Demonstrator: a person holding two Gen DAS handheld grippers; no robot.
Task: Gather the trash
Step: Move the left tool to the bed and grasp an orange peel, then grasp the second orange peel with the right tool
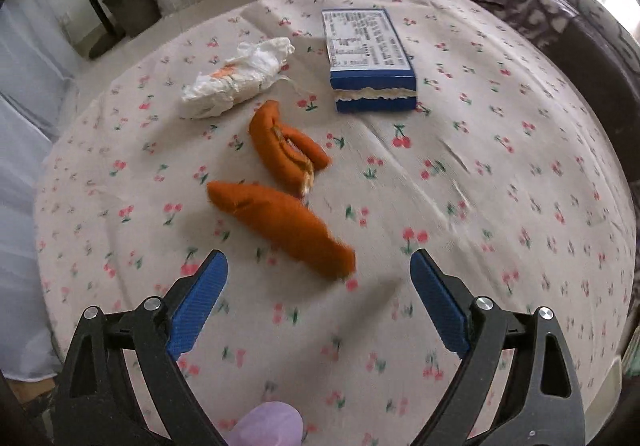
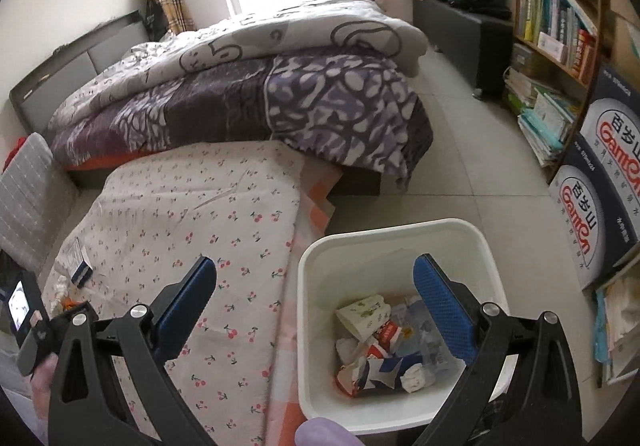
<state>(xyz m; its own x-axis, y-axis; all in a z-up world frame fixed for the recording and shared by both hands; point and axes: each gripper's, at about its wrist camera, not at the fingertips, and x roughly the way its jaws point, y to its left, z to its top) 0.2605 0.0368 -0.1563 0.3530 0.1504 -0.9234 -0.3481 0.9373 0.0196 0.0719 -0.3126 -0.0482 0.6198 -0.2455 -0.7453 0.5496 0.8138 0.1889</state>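
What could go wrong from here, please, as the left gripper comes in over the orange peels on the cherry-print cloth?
1. The left gripper is open just short of the nearer orange peel; closing now might clip only its tip.
2. The peel's curved surface could slip from the pads.
3. The white bin stands off the cloth's far side, under the open right gripper, so a loosely held peel could drop on the way.

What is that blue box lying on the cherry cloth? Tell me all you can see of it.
The blue box is flat and rectangular, seemingly cardboard, with a white printed label on top, too blurred to read. Its near side gapes, showing a crinkled cream layer inside. It lies flat on the cloth, beyond the orange peels and beside a crumpled white wrapper, touching neither.
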